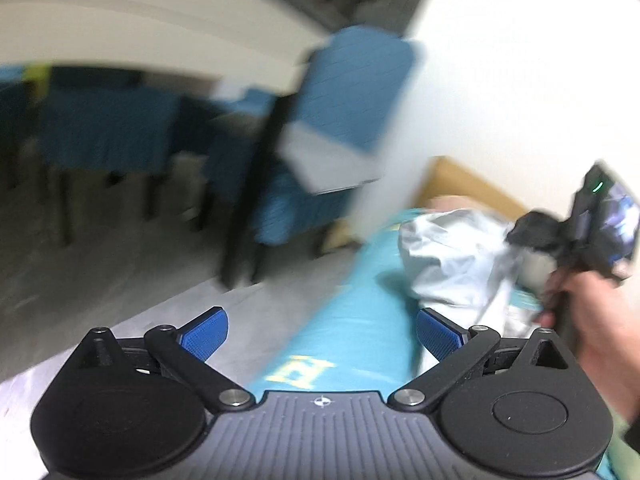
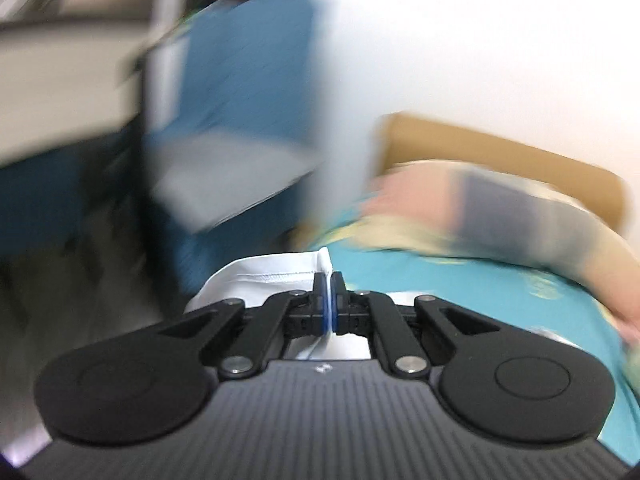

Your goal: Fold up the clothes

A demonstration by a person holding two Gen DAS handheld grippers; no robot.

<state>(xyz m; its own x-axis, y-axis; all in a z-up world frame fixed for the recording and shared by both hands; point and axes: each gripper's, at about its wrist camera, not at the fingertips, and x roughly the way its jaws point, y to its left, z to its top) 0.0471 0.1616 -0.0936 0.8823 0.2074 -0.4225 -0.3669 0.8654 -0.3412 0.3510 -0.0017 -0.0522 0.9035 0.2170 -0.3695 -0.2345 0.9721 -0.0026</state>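
A pale white garment point(image 1: 452, 256) hangs bunched above the turquoise bed cover point(image 1: 356, 332). In the left wrist view my right gripper point(image 1: 532, 232) is at the far right, held in a hand, shut on the garment's upper part. In the right wrist view the right gripper point(image 2: 330, 280) is shut on a hemmed white edge of the garment point(image 2: 276, 276). My left gripper point(image 1: 320, 334) is open and empty, low over the bed's near edge, left of and below the garment.
A wooden headboard point(image 1: 472, 184) stands against a white wall. Blue-covered chairs point(image 1: 348, 92) and a blue-draped table point(image 1: 104, 132) stand on the grey floor to the left. Pinkish and grey bedding point(image 2: 480, 208) lies by the headboard. Both views are motion-blurred.
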